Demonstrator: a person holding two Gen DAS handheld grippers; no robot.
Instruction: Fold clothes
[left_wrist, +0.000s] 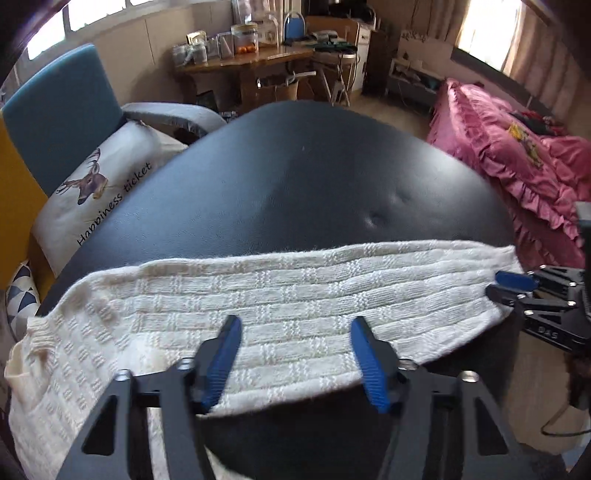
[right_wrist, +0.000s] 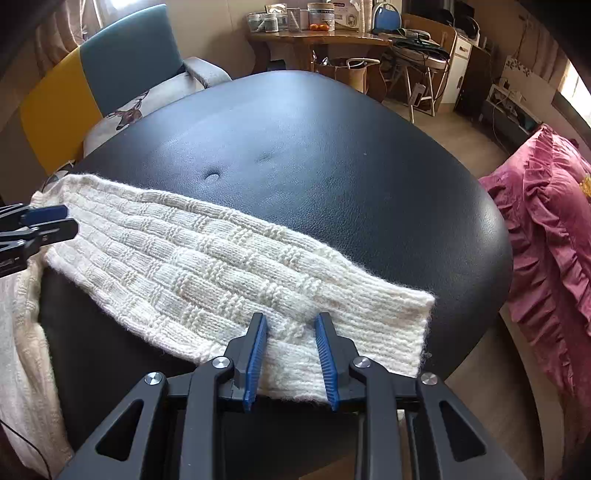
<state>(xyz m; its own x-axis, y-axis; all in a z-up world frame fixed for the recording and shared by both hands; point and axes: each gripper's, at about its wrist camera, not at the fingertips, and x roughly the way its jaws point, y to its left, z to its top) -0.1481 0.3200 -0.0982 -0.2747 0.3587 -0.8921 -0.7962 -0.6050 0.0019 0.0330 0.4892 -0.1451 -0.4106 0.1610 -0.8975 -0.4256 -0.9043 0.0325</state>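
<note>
Cream cable-knit woollen garment (left_wrist: 280, 295) lies as a long band across the lower half of the frame on a black padded leather-look surface (left_wrist: 295, 177), its far end trailing off the lower-left edge. Both tongs gape, neither holding: left gripper (left_wrist: 295, 347) wide over its middle, right gripper (right_wrist: 290, 343) narrower astride the near hem, likely, though contact is unclear, poised to pinch for a fold.

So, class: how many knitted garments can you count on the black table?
1: a cream knitted garment along the near edge of the black table, its left end hanging off. Others may be hidden.
</note>
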